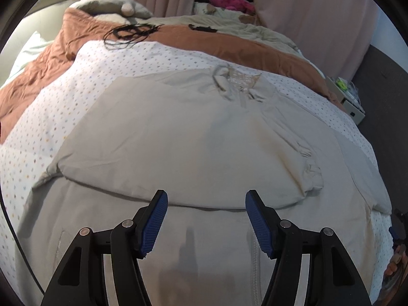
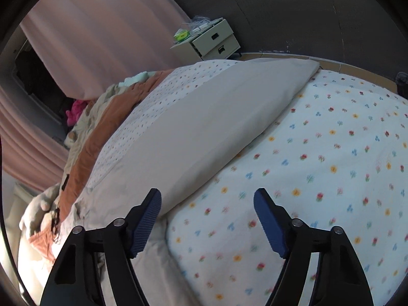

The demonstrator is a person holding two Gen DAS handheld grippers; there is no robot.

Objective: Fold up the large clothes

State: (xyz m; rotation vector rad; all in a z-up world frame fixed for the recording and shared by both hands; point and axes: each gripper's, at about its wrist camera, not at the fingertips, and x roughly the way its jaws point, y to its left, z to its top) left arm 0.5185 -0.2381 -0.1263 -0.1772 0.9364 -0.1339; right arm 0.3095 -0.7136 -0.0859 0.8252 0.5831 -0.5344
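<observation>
A large beige jacket [image 1: 178, 137] with a collar [image 1: 237, 84] and a front zip lies flat on the flower-print bedspread [image 1: 38, 117]. One sleeve is folded across its chest, its cuff [image 1: 309, 170] to the right. My left gripper [image 1: 206, 199] is open and empty above the jacket's lower front. My right gripper [image 2: 207, 199] is open and empty over the edge of the jacket's other sleeve [image 2: 204, 127], which stretches away over the bedspread [image 2: 331, 178].
A rust-brown quilt [image 1: 204, 38] with black cords [image 1: 130, 34] lies beyond the jacket, with a plush toy [image 1: 109, 5] and a pink toy [image 1: 229, 1] further back. A white drawer unit [image 2: 211, 40] stands beside the bed. Pink curtains [image 2: 97, 25] hang behind.
</observation>
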